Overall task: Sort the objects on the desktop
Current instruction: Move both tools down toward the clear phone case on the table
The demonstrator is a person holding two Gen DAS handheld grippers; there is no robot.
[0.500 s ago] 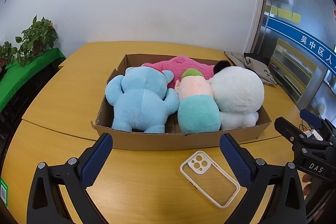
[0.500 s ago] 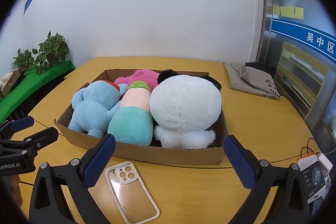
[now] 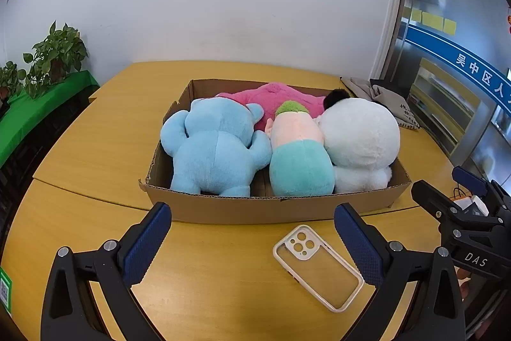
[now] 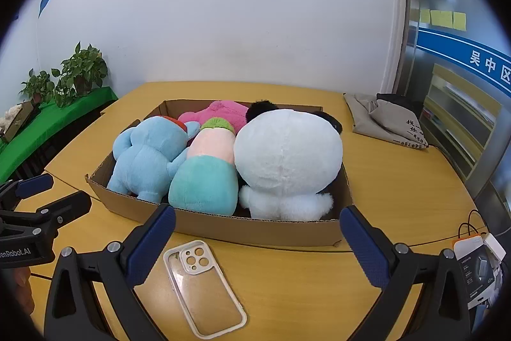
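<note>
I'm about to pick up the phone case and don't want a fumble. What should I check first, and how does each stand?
1. Left gripper open, holding nothing: ok.
2. Right gripper open, holding nothing: ok.
3. Phone case lies flat on the table, apart from the cardboard box: ok.
4. Nothing rests on the case: ok.
5. Room left in the box beside the plush toys: not ok, it looks full.

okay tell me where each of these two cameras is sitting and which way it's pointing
Left wrist: sits on the left gripper, faces across the table at the cardboard box; the right gripper shows at right.
Right wrist: sits on the right gripper, faces the same box; the left gripper shows at left.
Shared: the box of stuffed toys and the phone case.
</note>
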